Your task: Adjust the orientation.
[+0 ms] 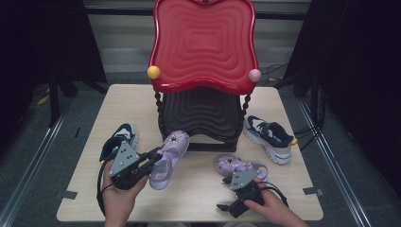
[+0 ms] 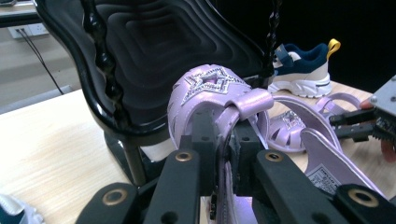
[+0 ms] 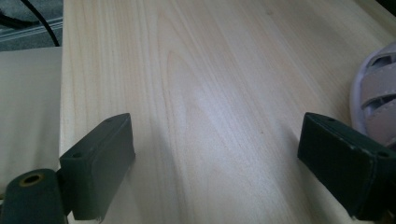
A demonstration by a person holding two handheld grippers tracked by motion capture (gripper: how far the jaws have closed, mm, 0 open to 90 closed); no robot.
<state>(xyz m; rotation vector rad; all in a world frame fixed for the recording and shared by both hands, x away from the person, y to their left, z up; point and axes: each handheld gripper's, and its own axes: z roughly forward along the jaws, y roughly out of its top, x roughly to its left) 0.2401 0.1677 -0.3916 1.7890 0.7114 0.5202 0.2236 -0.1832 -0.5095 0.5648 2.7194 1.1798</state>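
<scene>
A lilac sandal (image 1: pixel 170 153) with a glittery star (image 2: pixel 205 83) hangs tilted above the table, in front of the black lower tier. My left gripper (image 1: pixel 155 159) (image 2: pixel 224 137) is shut on the sandal's heel strap, and a hand holds it from below. The matching sandal (image 1: pixel 239 165) (image 2: pixel 289 127) lies flat on the table to the right, and its edge (image 3: pixel 373 100) shows beside the right jaw. My right gripper (image 1: pixel 225 194) (image 3: pixel 215 149) (image 2: pixel 357 123) rests low near the table's front edge. Its jaws are wide open over bare wood, pointing left.
A two-tier stand with a red top tray (image 1: pixel 204 42) and a black lower tray (image 1: pixel 201 111) (image 2: pixel 154 42) occupies the table's back middle. One navy sneaker (image 1: pixel 120 138) lies at the left, another (image 1: pixel 269 137) (image 2: pixel 303 65) at the right. Cables run off the table's right side.
</scene>
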